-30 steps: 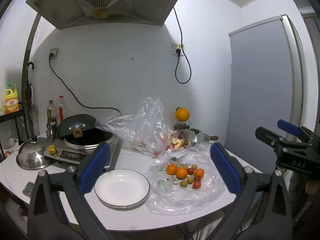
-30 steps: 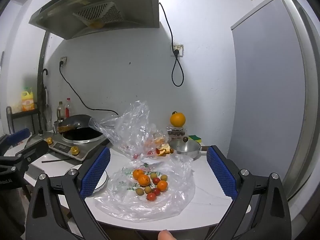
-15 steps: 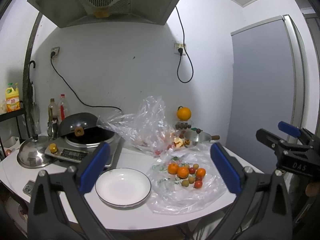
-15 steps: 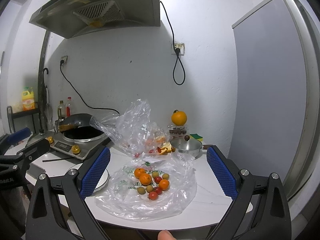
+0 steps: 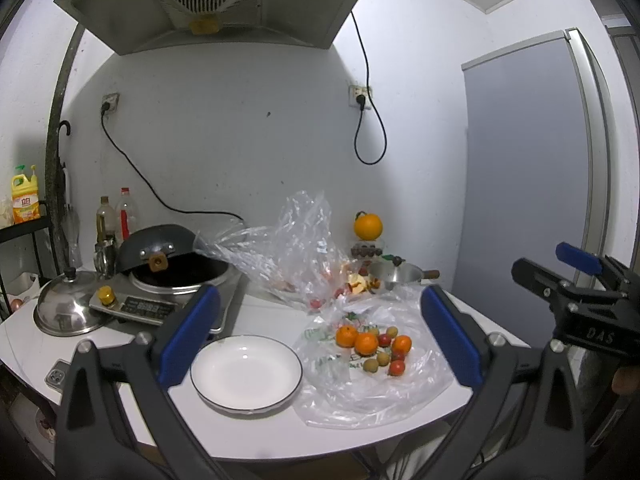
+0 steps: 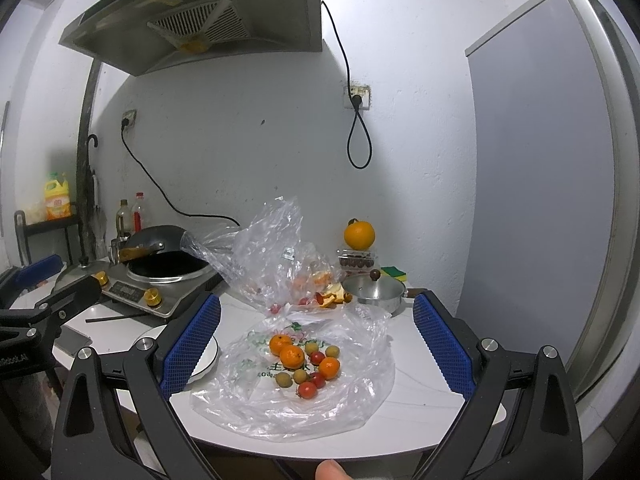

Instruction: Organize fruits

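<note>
Nearest the lens in both views, the left gripper (image 5: 320, 332) and the right gripper (image 6: 316, 346) fill the bottom of the frame, each with its jaws spread wide and nothing between the blue pads. Against the views from 1 second ago, the counter sits slightly lower and a touch larger in each frame, so both tools seem to have edged in and tilted up a little; neither has reached anything, and no fruit has shifted.

Just beyond the left gripper, low and centre in its view, lies the empty white plate (image 5: 246, 372). Just beside it to the right, a flattened clear bag (image 5: 372, 396) carries the loose fruits (image 5: 374, 346): 3 small oranges, about 3 red cherry tomatoes and a few pale round ones, all lying on the plastic and not on the plate.

Further back, at mid frame, a second crumpled bag (image 5: 288, 256) stands with peel and tomatoes at its foot, a small steel pot (image 5: 394, 274) to its right, and 1 large orange (image 5: 368, 227) perched behind it. At left sit the wok (image 5: 160, 248) and cooker.

The sorting looks unstarted; the small advance reads as an approach towards a 1st pick.
</note>
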{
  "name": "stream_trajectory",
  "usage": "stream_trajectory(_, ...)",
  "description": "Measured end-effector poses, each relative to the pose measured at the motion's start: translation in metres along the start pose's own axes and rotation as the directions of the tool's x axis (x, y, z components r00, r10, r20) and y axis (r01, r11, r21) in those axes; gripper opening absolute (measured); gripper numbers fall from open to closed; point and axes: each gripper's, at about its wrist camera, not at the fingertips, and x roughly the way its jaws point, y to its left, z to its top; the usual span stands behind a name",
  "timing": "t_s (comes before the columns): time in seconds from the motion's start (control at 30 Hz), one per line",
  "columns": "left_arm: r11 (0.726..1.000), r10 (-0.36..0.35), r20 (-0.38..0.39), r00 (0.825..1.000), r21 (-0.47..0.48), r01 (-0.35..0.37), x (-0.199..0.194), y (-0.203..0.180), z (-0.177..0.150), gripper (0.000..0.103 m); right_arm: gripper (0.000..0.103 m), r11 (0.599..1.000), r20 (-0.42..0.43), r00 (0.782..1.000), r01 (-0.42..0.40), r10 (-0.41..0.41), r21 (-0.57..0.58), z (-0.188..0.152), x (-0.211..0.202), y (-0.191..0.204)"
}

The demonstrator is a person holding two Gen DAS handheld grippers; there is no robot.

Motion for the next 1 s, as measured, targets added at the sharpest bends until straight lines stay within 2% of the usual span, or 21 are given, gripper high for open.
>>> stream_trajectory(1.0,1.000,0.006,0.004,1.000,-0.004,-0.006,0.0014,0.0000,-0.0012,0.101,0.099,1.000,-0.002,1.000,-0.001,0.001,0.001,-0.0002,-0.0022,0.0026)
